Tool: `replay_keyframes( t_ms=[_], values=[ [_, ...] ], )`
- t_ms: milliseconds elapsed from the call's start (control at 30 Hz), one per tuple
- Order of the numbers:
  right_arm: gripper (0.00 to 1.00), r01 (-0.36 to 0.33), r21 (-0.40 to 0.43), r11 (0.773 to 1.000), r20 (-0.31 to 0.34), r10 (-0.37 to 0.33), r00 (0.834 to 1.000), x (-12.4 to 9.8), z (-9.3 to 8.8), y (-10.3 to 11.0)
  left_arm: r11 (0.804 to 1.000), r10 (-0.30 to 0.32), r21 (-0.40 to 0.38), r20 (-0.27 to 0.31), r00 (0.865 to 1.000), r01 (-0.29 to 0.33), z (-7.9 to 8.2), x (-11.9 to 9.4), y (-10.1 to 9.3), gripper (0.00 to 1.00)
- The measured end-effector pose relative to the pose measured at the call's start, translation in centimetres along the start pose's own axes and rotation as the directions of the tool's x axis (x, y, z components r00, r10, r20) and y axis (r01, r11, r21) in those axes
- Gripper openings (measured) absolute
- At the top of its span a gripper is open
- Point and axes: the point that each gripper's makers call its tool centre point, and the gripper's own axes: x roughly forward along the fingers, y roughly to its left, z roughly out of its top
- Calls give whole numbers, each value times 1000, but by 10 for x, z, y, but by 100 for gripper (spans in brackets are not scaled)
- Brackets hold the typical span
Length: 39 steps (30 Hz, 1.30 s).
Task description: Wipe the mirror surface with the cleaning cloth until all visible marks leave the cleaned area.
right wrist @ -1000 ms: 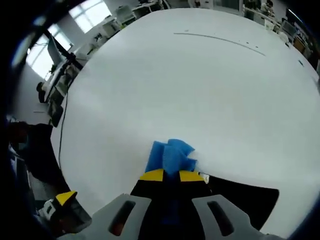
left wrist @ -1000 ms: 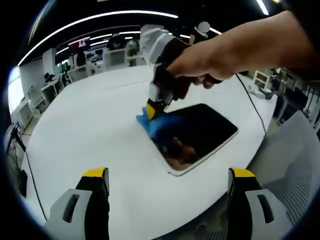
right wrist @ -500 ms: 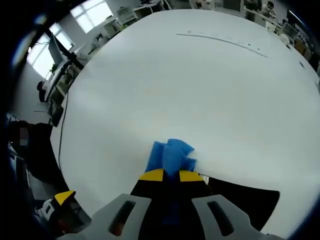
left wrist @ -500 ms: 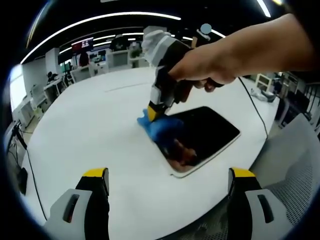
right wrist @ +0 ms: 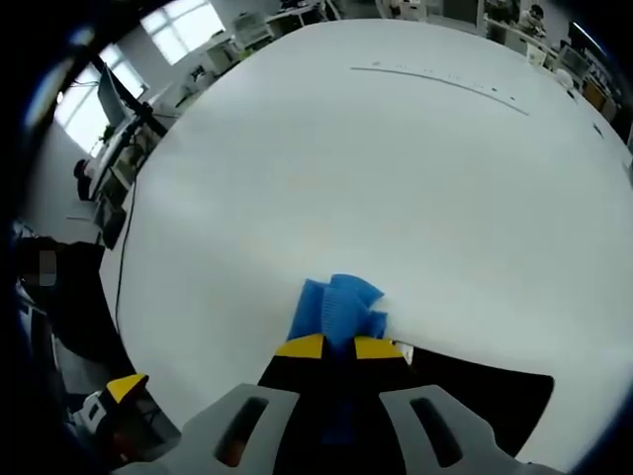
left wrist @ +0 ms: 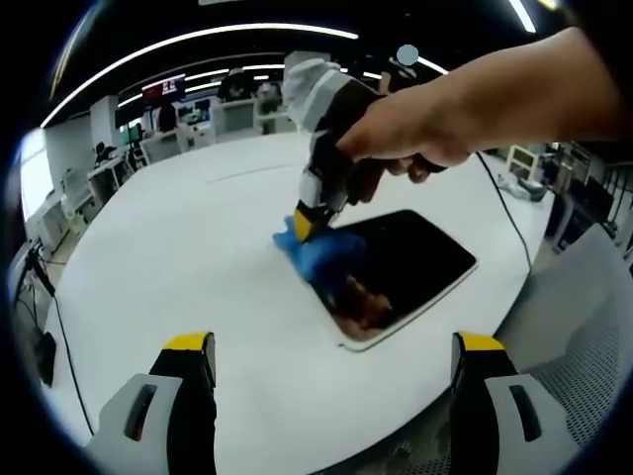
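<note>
While clamped, cloth (left wrist: 318,249) on mirror (left wrist: 401,267).

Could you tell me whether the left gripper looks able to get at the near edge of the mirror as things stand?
Probably yes: the left gripper is open, and bare table lies before the mirror.

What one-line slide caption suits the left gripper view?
The right hand-held gripper presses a blue cleaning cloth onto the mirror's corner on a white table.
</note>
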Motion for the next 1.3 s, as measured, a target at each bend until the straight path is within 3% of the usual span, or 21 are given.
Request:
replay_keyframes(
  t_ms=[1300],
  values=[
    [3, -19, 8, 1000, -1, 19, 1000, -3, -24, 10, 1000, 2, 6, 7, 1000, -2, 1, -1, 0, 99]
  ],
)
